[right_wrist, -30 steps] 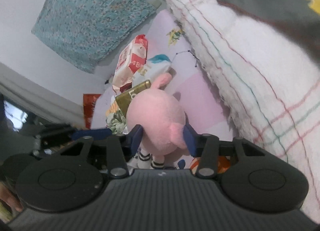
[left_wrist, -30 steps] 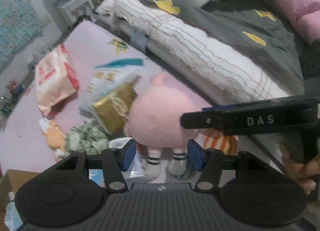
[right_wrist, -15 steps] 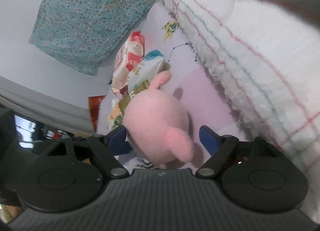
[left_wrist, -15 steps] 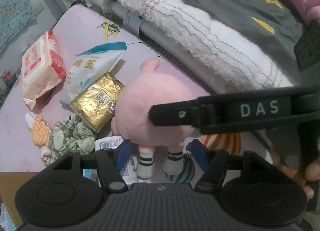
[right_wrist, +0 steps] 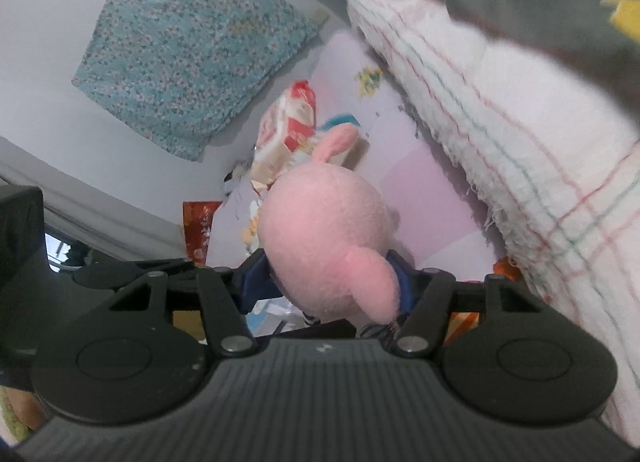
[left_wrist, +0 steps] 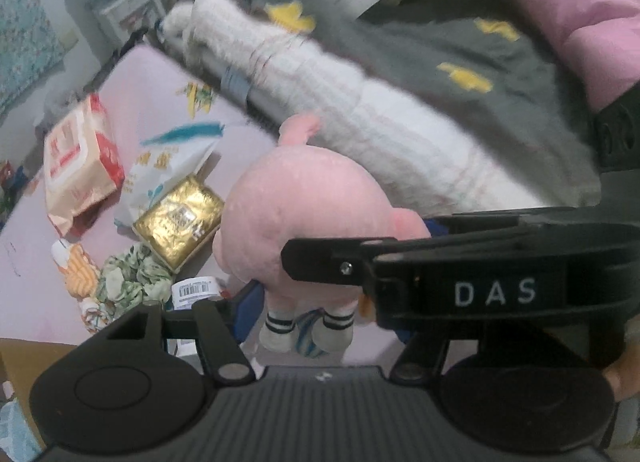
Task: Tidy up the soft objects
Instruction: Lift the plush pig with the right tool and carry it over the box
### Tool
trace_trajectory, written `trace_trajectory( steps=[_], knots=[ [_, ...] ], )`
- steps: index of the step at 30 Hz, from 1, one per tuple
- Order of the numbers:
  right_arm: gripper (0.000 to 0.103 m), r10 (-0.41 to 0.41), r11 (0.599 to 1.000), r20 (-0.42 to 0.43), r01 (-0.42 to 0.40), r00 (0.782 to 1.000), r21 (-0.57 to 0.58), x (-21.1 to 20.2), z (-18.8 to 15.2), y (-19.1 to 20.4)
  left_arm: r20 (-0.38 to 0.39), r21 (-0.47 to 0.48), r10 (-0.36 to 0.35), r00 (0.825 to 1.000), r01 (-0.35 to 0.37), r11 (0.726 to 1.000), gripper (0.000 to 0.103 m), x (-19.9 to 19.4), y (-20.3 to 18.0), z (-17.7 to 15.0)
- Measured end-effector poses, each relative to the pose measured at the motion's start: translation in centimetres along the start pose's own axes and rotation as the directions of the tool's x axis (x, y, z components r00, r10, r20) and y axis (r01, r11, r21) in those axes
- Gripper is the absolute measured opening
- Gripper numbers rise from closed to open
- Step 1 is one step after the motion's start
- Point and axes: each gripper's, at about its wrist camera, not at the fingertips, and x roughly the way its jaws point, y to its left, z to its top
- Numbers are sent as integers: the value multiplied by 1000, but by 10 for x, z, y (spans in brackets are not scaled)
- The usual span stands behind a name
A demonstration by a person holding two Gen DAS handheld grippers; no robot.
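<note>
On the pink sheet (left_wrist: 36,262) beside the rolled white blanket (left_wrist: 400,142), the pink plush toy (left_wrist: 304,222) is standing upright on its striped-sock legs. The right gripper (right_wrist: 326,282) is sitting around the toy's lower body, its blue pads (right_wrist: 250,282) looking pressed into the plush after its jaws have just been closing. The left gripper (left_wrist: 316,310) is hovering half open at the toy's legs; its left pad is standing clear and the other is hidden, so nothing is pinched. The right gripper's black arm is crossing the left view, showing the letters "DAS". Behind the toy are lying a gold foil packet (left_wrist: 180,222), a red-and-white soft pack (left_wrist: 80,158) and a white barcode label (left_wrist: 196,287), their print too blurred for reading. A cardboard box corner (left_wrist: 20,366) is showing at the lower left, its contents unclear.
</note>
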Motion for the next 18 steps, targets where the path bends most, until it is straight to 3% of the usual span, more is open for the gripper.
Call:
trace_trajectory(
  steps=[4, 10, 18],
  knots=[
    [61, -12, 997, 69, 17, 998, -69, -45, -8, 32, 79, 22, 0, 997, -2, 1000, 65, -45, -15, -9],
    [61, 37, 981, 131, -11, 991, -192, -102, -20, 96, 213, 17, 45, 976, -50, 999, 66, -129, -26, -37],
    [61, 187, 910, 65, -148, 980, -387, -121, -46, 214, 321, -145, 221, 921, -183, 972, 70, -238, 13, -105]
  ],
)
